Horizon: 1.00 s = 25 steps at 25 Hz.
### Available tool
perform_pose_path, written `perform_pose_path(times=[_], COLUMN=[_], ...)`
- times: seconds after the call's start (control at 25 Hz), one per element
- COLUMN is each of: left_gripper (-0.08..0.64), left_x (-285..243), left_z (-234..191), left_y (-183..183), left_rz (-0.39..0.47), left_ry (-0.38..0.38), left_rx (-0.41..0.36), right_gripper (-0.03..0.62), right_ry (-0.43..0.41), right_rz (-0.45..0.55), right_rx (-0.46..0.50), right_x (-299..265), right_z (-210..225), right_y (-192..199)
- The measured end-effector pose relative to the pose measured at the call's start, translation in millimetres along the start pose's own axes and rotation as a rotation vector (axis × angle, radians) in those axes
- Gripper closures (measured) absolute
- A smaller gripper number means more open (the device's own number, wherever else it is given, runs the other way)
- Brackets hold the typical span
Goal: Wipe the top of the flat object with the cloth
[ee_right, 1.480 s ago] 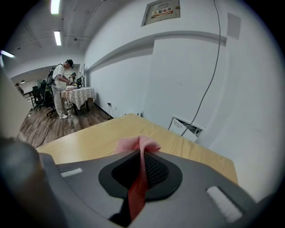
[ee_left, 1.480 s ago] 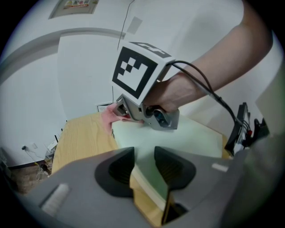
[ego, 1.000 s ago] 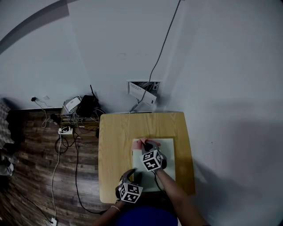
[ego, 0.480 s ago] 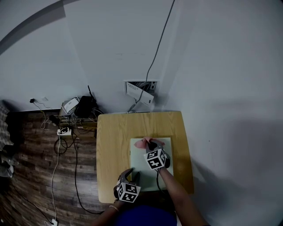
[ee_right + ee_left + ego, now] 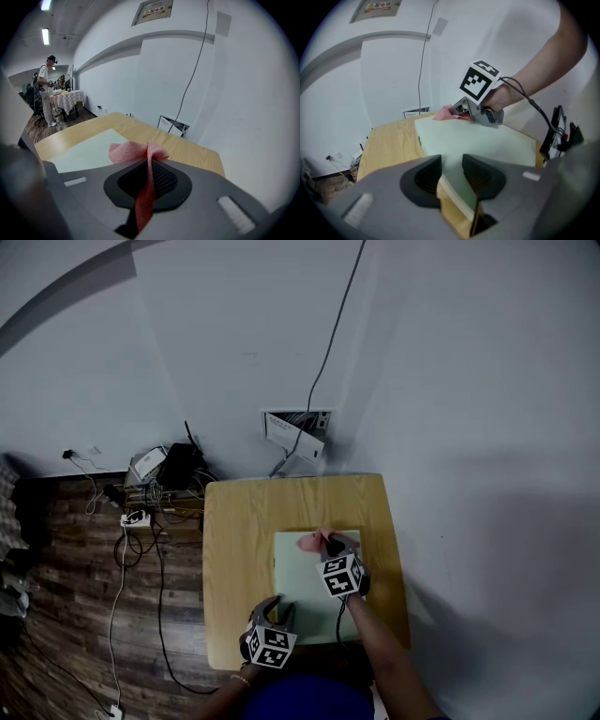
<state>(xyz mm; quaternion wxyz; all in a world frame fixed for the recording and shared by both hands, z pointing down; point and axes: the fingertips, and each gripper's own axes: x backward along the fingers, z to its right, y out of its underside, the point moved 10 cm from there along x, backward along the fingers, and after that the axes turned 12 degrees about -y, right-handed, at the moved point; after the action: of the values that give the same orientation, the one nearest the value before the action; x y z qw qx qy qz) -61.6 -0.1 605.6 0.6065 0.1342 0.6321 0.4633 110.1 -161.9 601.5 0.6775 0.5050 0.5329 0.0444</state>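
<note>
A pale green flat board [image 5: 305, 589] lies on the wooden table [image 5: 239, 549]. My right gripper [image 5: 329, 546] is shut on a pink cloth [image 5: 309, 541] and holds it on the board's far edge, right of the middle. In the right gripper view the cloth [image 5: 133, 151] bunches ahead of the jaws over the board [image 5: 89, 150], and a strip of it runs back between the pads. My left gripper [image 5: 273, 608] is at the board's near left corner. In the left gripper view that corner [image 5: 454, 180] sits between the jaws, which are closed against it.
A wall box with cables [image 5: 298, 432] sits behind the table. A router and tangled leads [image 5: 164, 470] lie on the wood floor to the left. Far off in the right gripper view a person [image 5: 46, 89] stands by a checked table [image 5: 70, 101].
My right gripper has slid the pink cloth to the right along the board's far part. The left gripper has stayed at the near left corner.
</note>
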Motion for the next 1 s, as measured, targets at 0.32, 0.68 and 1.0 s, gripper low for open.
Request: perform_pose_path(times=[0.32, 0.68, 1.0], left_gripper=[0.431, 0.430, 0.431], left_x=[-1, -1, -1], left_z=[0, 2, 0], left_y=[0, 1, 0], left_rz=[-0.001, 0.000, 0.002], left_ry=[0.000, -0.002, -0.002], left_rx=[-0.002, 0.001, 0.004], right_gripper=[0.577, 0.578, 0.578], right_ry=[0.052, 0.111, 0.124], right_rz=[-0.018, -0.034, -0.031], right_rx=[-0.028, -0.050, -0.064], right_x=[12, 25, 26], right_z=[24, 44, 46], right_y=[14, 32, 33])
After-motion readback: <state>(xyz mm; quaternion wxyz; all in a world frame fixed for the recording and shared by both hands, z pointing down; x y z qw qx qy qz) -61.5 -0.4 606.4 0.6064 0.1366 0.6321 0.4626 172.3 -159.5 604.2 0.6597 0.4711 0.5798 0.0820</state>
